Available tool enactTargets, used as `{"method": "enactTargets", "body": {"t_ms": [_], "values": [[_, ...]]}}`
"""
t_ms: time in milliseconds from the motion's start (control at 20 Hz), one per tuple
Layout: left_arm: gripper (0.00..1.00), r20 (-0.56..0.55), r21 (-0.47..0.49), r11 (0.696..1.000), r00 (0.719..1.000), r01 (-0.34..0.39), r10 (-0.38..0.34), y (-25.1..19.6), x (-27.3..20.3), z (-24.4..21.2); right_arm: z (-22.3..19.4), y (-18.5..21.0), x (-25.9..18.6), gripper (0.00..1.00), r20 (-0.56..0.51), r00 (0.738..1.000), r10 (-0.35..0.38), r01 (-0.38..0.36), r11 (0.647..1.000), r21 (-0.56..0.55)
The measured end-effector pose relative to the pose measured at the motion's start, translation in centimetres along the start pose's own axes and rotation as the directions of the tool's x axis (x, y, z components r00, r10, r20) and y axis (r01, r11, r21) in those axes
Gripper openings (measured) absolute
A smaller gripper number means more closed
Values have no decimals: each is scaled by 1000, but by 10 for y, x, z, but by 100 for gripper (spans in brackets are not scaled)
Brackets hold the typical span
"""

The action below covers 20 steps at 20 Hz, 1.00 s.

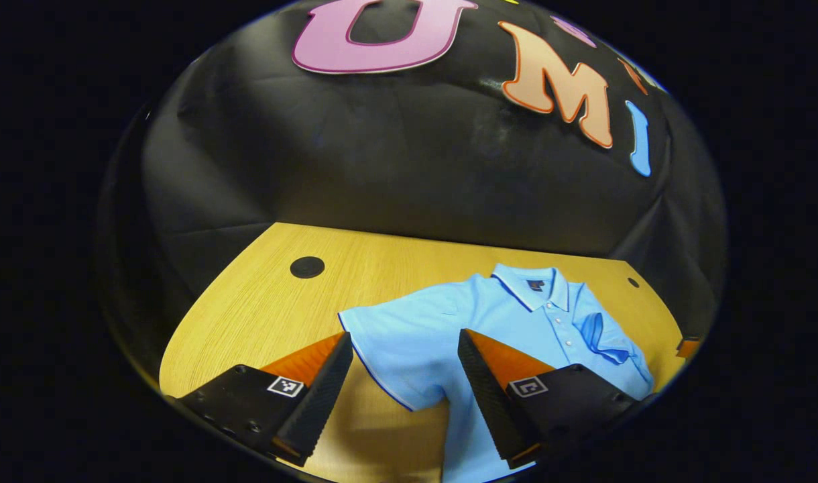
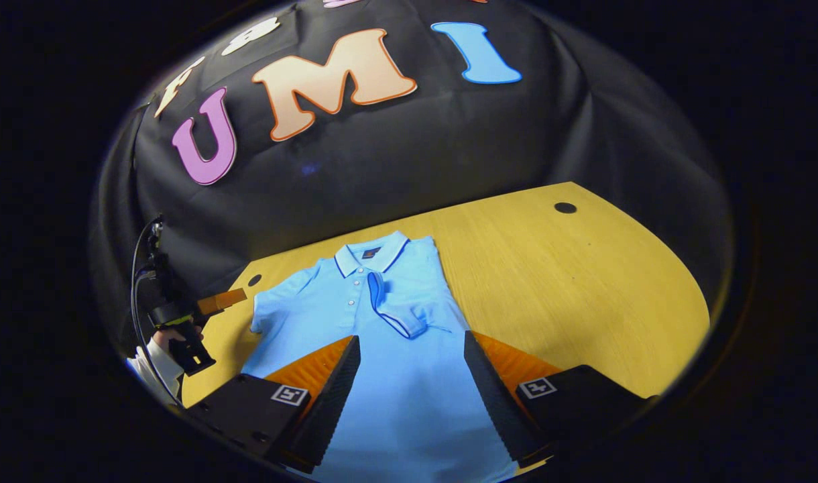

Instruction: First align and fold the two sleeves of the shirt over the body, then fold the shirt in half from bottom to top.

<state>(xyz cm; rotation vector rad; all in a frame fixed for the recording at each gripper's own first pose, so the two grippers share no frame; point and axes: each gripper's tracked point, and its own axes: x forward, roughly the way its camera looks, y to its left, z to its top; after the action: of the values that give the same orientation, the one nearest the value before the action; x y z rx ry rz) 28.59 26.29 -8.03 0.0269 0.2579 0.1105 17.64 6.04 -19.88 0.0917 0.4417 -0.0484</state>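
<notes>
Partly cropped light-blue shirt [image 2: 395, 362] on table [image 2: 583, 288], hem cut off, both grippers' fingers spread, empty.

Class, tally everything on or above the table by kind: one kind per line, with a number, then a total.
Shirt: 1
Table: 1
Grippers: 2, left gripper and right gripper
Total: 4

black cloth wall [image 1: 409, 168], wooden table [image 2: 583, 282]
</notes>
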Motion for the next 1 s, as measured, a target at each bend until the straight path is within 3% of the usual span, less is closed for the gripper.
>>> {"method": "enactTargets", "body": {"t_ms": [50, 100, 150, 300, 750, 850, 950, 1000], "values": [[94, -10, 4, 1000, 1000, -9, 9, 3, 8, -2, -1, -5, -4, 98, 3, 1000, -18, 18, 1000, 11], [93, -18, 16, 1000, 1000, -20, 21, 7, 16, -6, -2, -11, -8, 93, 3, 999, -38, 38, 999, 19], [93, -29, 37, 999, 999, -30, 31, 10, 21, -9, -1, -16, -12, 98, 5, 998, -56, 55, 998, 26], [93, -69, 81, 996, 997, -22, 28, 10, 31, -21, 4, -28, -20, 98, 23, 995, -94, 92, 994, 54], [84, -108, 44, 999, 994, -31, 35, 12, 42, -39, 11, -42, -29, 98, 45, 989, -138, 134, 988, 73], [74, -107, 58, 996, 992, -64, 70, 21, 44, -42, 8, -43, -29, 98, 36, 989, -140, 138, 988, 63], [49, -81, 41, 996, 994, -74, 77, 24, 45, -36, 2, -43, -30, 98, 18, 991, -135, 134, 989, 61], [42, -84, 40, 997, 994, -67, 70, 23, 45, -38, -2, -43, -32, 98, 14, 991, -133, 131, 989, 61]]}}
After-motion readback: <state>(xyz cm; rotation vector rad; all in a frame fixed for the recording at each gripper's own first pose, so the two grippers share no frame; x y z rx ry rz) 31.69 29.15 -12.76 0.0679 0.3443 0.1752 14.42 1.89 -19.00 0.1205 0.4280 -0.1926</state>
